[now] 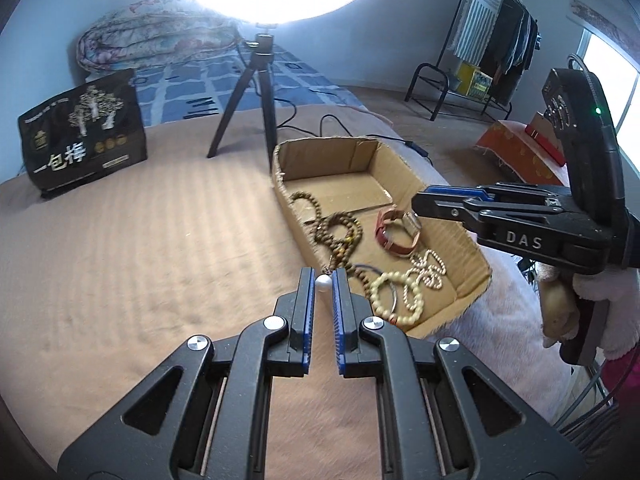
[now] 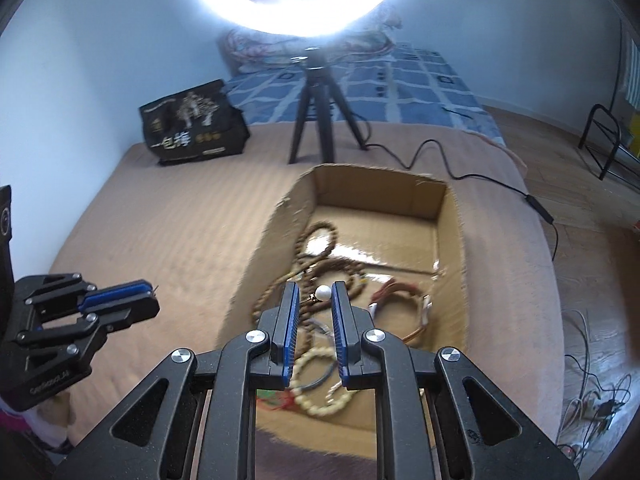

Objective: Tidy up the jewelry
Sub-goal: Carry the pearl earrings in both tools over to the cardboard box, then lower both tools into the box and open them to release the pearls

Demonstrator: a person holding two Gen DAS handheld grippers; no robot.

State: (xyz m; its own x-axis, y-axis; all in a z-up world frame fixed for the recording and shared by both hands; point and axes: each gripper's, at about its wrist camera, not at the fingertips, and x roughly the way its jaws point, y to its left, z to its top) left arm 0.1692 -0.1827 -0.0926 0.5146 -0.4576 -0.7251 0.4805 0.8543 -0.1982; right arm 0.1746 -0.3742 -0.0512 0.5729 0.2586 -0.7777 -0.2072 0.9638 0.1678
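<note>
Nearest the lens, left tool [image 1: 323, 274] is clenched on a small white pearl [image 1: 323, 284] pinched between its blue pads, just short of the near-left corner of the cardboard box [image 1: 320, 160]. Right tool [image 2: 316, 285] is likewise clenched, on a second white pearl [image 2: 323, 292] with a bit of gold fitting beside it, and hangs over the near half of the box. I read these as a pair of pearl pieces, possibly earrings; the fittings are too small to be sure. Beyond both tool tips, inside the box: brown bead strands [image 1: 340, 232] in a loose tangle, a watch [image 1: 396, 232] with a red-brown strap to their right, a cream bead bracelet [image 1: 394, 300] and a pearl strand [image 1: 430, 272] at the near end. The bed cover [image 1: 160, 240] to the left of the left tool shows no loose jewelry. Judgement: collecting is mostly done, with the bulk already boxed. Left to do: set the two pearls down in the box. The far half of the box is bare, so room remains.
</note>
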